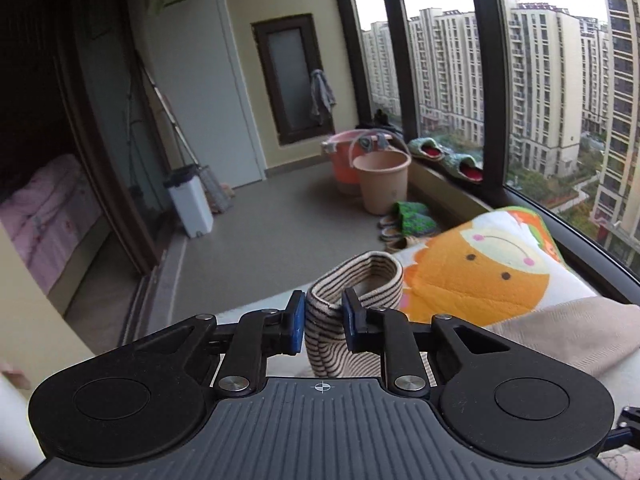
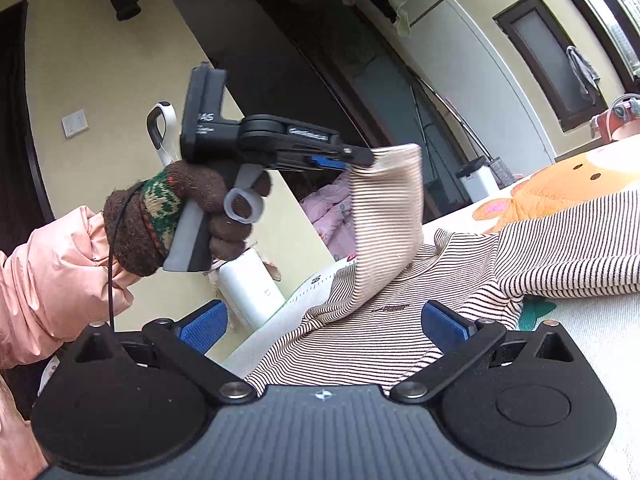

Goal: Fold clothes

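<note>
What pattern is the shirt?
Thin dark stripes on cream; striped shirt shows best in the right wrist view.

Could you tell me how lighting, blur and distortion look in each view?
Left wrist view: even daylight, sharp, the dark window frame bowed by the fisheye. Right wrist view: the lifted striped beige sleeve is motion-blurred under the left gripper, and the walls curve.

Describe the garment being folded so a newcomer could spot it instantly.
Start at the cartoon-print blanket with the orange face. Spread on it lies the striped shirt, cream with thin dark stripes, one sleeve lifted by the left gripper. Nothing else on the blanket is pinstriped.
</note>
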`<state>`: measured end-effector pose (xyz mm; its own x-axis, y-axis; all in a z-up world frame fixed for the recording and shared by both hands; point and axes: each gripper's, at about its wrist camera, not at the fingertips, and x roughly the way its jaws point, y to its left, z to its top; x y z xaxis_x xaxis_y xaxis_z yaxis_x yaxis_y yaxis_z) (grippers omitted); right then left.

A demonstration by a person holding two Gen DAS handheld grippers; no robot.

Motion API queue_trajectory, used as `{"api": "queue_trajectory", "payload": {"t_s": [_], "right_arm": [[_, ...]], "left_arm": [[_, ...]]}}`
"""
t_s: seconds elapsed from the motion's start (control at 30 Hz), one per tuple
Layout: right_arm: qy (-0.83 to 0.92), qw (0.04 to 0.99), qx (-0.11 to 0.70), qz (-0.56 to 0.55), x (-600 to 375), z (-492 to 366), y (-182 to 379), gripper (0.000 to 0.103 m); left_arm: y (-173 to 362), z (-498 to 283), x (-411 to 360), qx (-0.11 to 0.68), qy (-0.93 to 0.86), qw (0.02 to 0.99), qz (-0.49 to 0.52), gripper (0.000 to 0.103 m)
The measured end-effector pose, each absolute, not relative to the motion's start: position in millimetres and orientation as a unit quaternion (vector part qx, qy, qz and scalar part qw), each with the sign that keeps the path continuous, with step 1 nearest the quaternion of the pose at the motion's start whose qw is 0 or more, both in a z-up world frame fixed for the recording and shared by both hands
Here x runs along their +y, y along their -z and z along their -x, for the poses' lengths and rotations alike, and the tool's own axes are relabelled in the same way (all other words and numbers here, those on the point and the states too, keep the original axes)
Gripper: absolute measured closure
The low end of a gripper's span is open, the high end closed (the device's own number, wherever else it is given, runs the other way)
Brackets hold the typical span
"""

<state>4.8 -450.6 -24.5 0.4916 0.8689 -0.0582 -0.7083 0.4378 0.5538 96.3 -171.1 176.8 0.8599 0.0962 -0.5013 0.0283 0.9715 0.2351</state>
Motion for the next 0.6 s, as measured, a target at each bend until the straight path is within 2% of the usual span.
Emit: {"api": "queue_trajectory", "payload": {"t_s": [0.1, 0.23, 0.37, 0.4, 0.43, 0.47, 0.5, 0.53, 0.6], "right_arm": [[-0.471, 0.829, 0.175, -0.246, -454.4, -6.2, 26.0, 0.000], [-0.467, 0.828, 0.182, -0.252, -453.6, -7.9, 24.7, 0.000], [-0.459, 0.826, 0.200, -0.261, -455.1, -11.9, 26.7, 0.000], [-0.456, 0.825, 0.206, -0.263, -455.4, -13.4, 27.3, 0.000], [-0.453, 0.823, 0.214, -0.267, -455.5, -15.6, 28.1, 0.000], [-0.449, 0.821, 0.224, -0.272, -455.9, -18.3, 29.3, 0.000], [-0.445, 0.819, 0.234, -0.277, -456.3, -20.9, 30.4, 0.000], [-0.439, 0.817, 0.245, -0.283, -455.5, -24.4, 31.8, 0.000], [-0.426, 0.812, 0.267, -0.295, -452.6, -31.7, 35.3, 0.000]], "left_arm": [[-198.7, -73.4, -101.1, 0.232, -0.138, 0.954, -0.132, 0.092], [-221.6, -32.5, -8.4, 0.188, -0.303, 0.918, -0.172, 0.092], [-232.9, 15.0, 50.9, 0.175, -0.370, 0.906, -0.113, 0.089], [-229.3, 21.4, 52.2, 0.185, -0.345, 0.917, -0.080, 0.076], [-222.6, 25.1, 48.6, 0.199, -0.305, 0.930, -0.043, 0.052], [-212.9, 25.3, 43.2, 0.218, -0.259, 0.941, -0.006, 0.041], [-200.5, 22.6, 36.4, 0.240, -0.209, 0.947, 0.030, 0.024], [-186.1, 15.9, 27.5, 0.264, -0.157, 0.949, 0.068, 0.015], [-153.9, -10.1, 10.3, 0.310, -0.080, 0.936, 0.148, 0.013]]}}
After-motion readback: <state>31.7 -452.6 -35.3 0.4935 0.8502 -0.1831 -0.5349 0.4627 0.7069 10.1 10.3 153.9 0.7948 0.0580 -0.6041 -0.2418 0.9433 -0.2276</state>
